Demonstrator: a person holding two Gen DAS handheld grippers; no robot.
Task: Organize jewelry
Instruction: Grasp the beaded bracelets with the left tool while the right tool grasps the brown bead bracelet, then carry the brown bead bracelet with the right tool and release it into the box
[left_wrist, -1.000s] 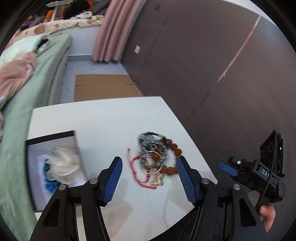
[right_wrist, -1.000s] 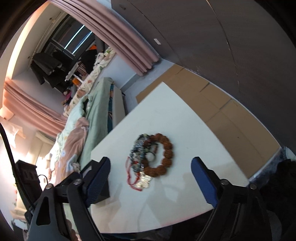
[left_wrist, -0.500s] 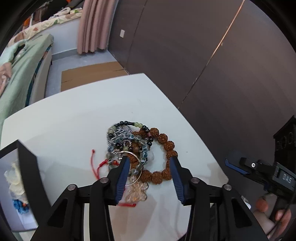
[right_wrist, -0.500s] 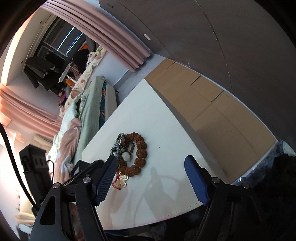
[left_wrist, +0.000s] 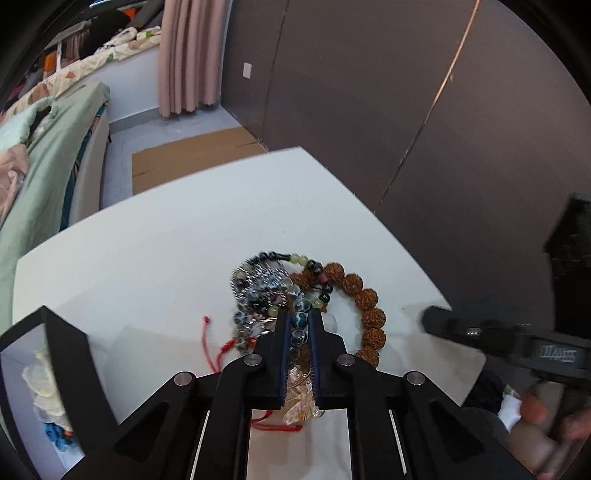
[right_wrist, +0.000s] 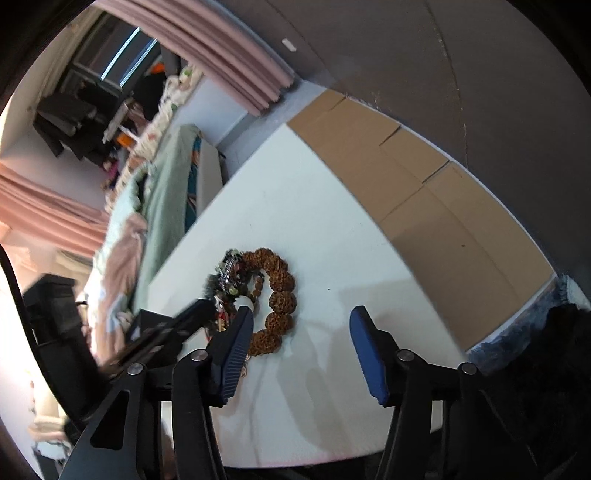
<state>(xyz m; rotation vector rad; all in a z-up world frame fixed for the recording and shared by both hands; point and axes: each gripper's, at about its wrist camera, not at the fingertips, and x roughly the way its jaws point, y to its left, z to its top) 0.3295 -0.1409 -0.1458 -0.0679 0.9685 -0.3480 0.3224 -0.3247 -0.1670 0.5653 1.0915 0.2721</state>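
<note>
Closed-in fingers (left_wrist: 286, 343) on glassy beads (left_wrist: 300, 325)

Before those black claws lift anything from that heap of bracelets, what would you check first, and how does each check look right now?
1. Left gripper closed on the blue glass bead bracelet: ok; its jaws have just been closing.
2. That bracelet free of the tangled pile: not ok, strands overlap.
3. Brown seed bracelet clear of the left grip: cannot tell.
4. Right gripper empty: ok, nothing between its fingers, though its jaws have just been closing.
5. Table space around the pile: ok.
</note>
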